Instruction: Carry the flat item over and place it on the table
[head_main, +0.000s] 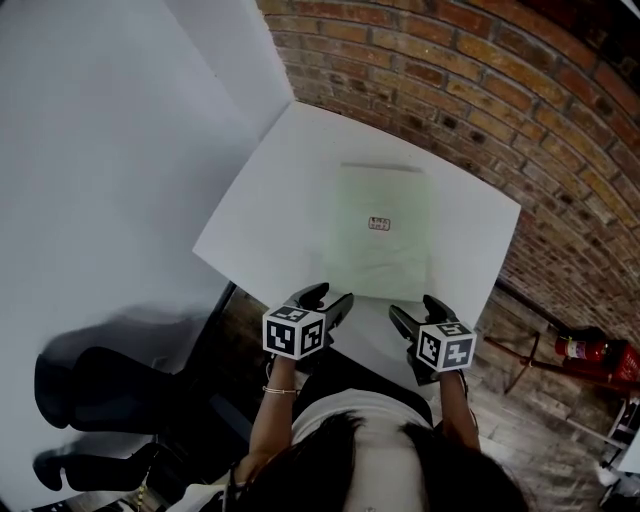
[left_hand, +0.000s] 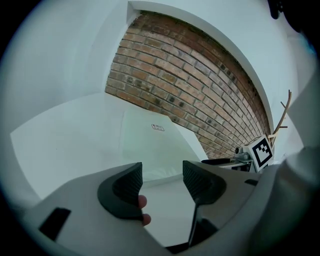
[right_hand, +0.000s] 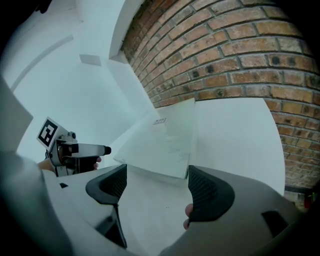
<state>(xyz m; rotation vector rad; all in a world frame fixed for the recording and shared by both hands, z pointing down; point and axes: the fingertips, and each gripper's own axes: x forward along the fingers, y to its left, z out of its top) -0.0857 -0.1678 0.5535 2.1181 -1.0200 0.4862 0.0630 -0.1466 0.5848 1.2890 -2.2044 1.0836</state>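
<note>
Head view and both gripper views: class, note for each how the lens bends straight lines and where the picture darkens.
Head view: courses of the brick wall bow, edges of the table stay nearly straight, the bottom is dim. Left gripper view: round fisheye frame, black corners, the wall arches. Right gripper view: the same black corners, near bricks swell, the flat item looks pale.
</note>
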